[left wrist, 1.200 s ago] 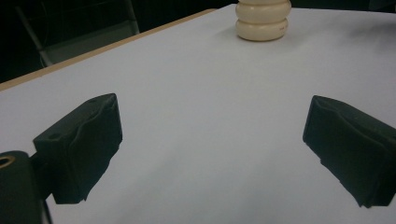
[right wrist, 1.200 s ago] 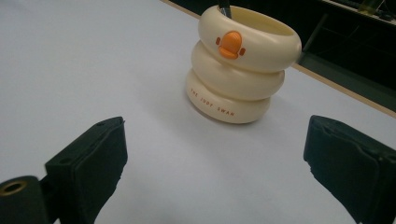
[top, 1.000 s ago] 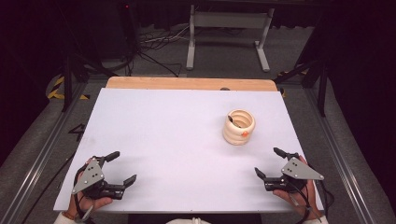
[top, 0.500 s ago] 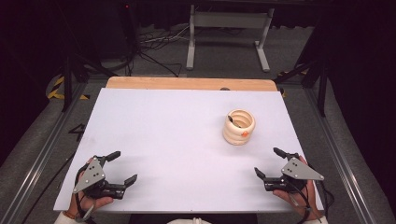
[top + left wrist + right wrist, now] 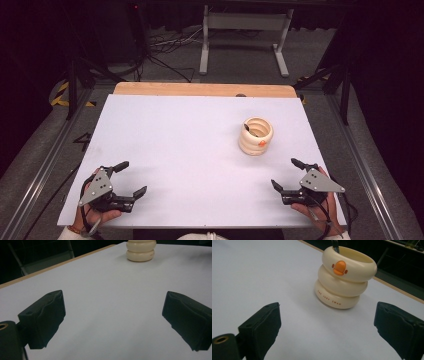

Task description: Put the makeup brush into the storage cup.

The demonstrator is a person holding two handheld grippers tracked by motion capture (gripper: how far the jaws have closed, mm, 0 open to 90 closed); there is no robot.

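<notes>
- Table [image 5: 165, 150] — white top, wooden far edge.
- Cream ringed holder [image 5: 255, 135], right of centre, nearest the right gripper [image 5: 290, 176]: likely light, rigid, smooth — clamp across a groove between rings.
- Dark stick [image 5: 250, 131] inside could tip out.
- Left gripper [image 5: 131, 178], near left — both grippers' jaws spread, empty.

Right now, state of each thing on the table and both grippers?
Cream ringed holder: upright on the white table top, a dark object standing inside, untouched.
Left gripper: open, holding nothing, low at the table's near left.
Right gripper: open, holding nothing, near right, facing the holder.
</notes>
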